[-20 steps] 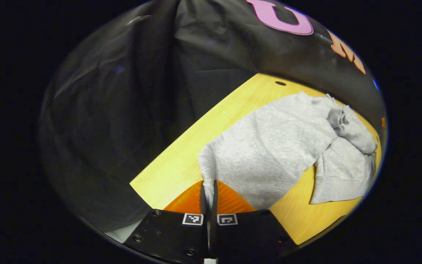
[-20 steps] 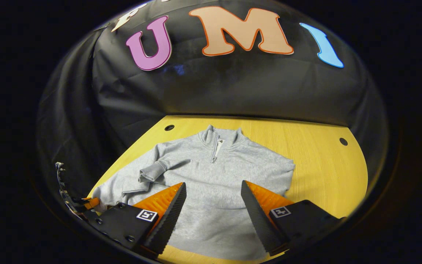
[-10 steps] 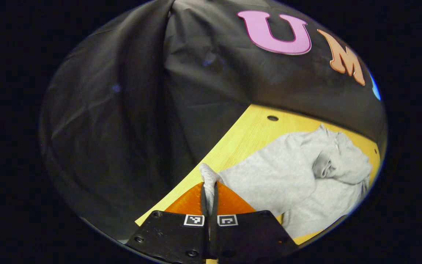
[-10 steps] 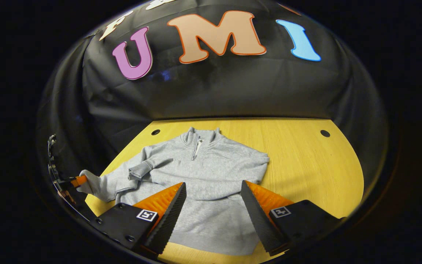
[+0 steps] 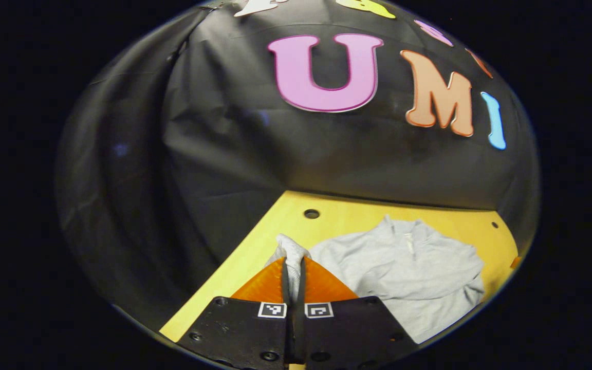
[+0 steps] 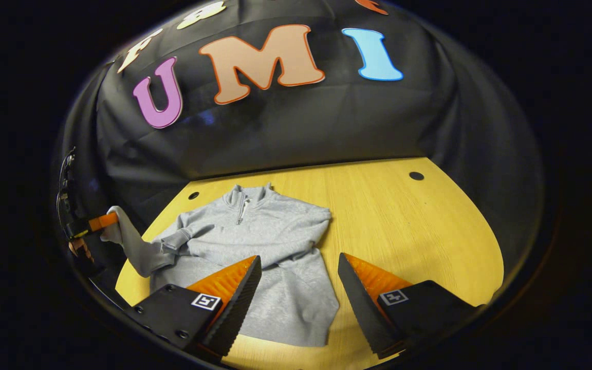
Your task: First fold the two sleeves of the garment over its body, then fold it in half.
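left gripper (image 5: 294,267) clenched on sleeve cuff (image 5: 290,250), lifted higher off the desk (image 6: 419,226) than a second ago | right gripper (image 6: 298,277) spread wide above grey sweatshirt (image 6: 270,241) | right gripper view: raised sleeve hanging; zip collar (image 6: 242,198) visible

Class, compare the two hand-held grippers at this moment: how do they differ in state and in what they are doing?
The left hand-held gripper is shut on the sleeve of the grey garment; the right hand-held gripper is open and holds nothing. The left lifts its sleeve off the table beside the garment; the right hovers over the garment's lower body. Both face the booth wall.
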`<state>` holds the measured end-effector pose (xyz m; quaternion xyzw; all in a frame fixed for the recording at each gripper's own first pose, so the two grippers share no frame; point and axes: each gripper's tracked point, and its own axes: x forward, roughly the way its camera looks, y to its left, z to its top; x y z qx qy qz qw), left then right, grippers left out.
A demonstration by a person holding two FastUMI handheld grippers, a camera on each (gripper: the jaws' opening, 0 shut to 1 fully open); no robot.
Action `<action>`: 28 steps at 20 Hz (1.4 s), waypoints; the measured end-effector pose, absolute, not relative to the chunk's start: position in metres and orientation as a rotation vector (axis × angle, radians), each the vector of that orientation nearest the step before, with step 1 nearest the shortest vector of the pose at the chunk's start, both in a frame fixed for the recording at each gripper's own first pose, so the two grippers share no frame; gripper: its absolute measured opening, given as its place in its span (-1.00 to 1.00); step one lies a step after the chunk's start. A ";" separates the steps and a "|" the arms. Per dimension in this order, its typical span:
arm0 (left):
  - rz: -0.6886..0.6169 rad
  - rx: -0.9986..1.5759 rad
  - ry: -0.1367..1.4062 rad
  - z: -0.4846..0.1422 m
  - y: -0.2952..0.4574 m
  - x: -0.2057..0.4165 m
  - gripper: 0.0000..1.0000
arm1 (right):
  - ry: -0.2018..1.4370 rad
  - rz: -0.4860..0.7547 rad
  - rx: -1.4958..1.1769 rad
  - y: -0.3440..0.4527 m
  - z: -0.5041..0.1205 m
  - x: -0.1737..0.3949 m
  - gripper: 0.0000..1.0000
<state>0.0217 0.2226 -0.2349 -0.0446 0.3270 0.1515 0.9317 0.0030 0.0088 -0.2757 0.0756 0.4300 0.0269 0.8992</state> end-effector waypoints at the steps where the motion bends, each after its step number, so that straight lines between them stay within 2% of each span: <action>1: 0.274 -0.082 0.659 -0.232 0.206 0.032 -1.00 | 0.890 0.041 0.164 0.001 -0.275 -0.001 0.92; 6: 0.095 -0.043 0.634 -0.224 0.120 0.086 -1.00 | 0.883 -0.036 0.177 -0.036 -0.273 -0.021 0.92; 13: -0.121 -0.038 0.626 -0.234 0.012 0.107 -1.00 | 0.884 -0.127 0.194 -0.083 -0.264 -0.046 0.92; 20: -0.223 -0.013 0.703 -0.280 -0.070 0.118 -1.00 | 0.896 -0.169 0.179 -0.111 -0.256 -0.072 0.92; 28: -0.280 0.130 0.840 -0.354 -0.108 0.110 -0.99 | 0.913 -0.118 0.143 -0.099 -0.257 -0.076 0.92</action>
